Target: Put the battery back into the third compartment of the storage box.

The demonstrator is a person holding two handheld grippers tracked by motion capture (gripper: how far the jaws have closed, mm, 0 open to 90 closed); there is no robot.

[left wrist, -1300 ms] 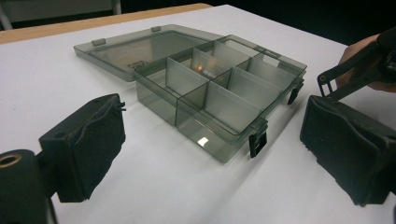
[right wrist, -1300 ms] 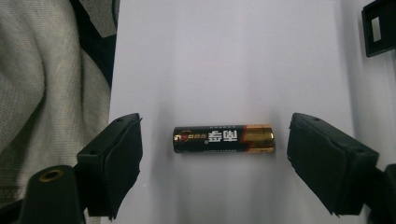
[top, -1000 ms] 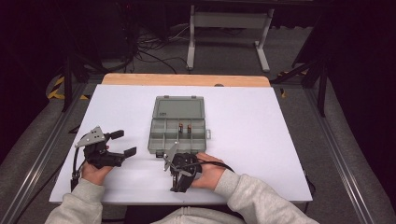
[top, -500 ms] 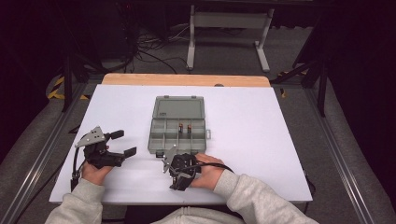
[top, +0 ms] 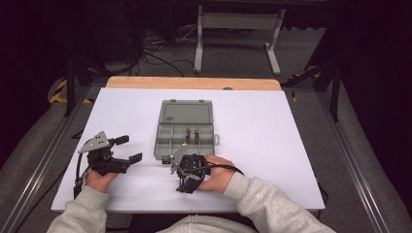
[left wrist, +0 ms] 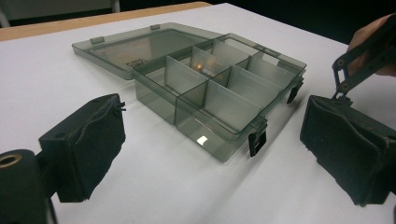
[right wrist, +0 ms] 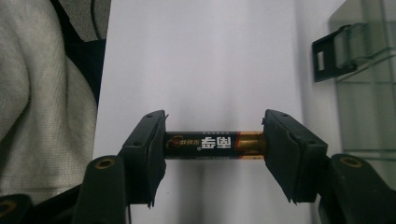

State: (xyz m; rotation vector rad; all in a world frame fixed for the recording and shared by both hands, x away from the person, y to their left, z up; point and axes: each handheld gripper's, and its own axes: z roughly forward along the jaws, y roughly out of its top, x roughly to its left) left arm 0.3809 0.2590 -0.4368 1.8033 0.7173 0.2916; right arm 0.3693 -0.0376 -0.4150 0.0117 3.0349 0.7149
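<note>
Spanning most of the high view, the white tabletop carries every item; a strip of bare wood shows along its far edge. Beyond that edge, on the dark floor, stand a grey metal stand and a tangle of cables, well apart from the work.

At the centre of the tabletop lies the grey translucent compartment box, with its lid folded flat away from the person. Thin dividers split the box into compartments. Two batteries lie in the middle compartments of the far row. Two black latches hang from the near wall of the box.

The left tongs rest on the tabletop to the left of the box, well apart from it. Their jaws are spread wide with nothing between them, and they point toward the box's near left corner.

The right tongs sit just in front of the box's near wall. Their jaws have just been closing, and they pinch an AA battery end to end, one pad on each end cap. The battery lies level just over the bare tabletop, outside the box and close to one latch. The person's grey sleeve lies on the side away from the box.
</note>
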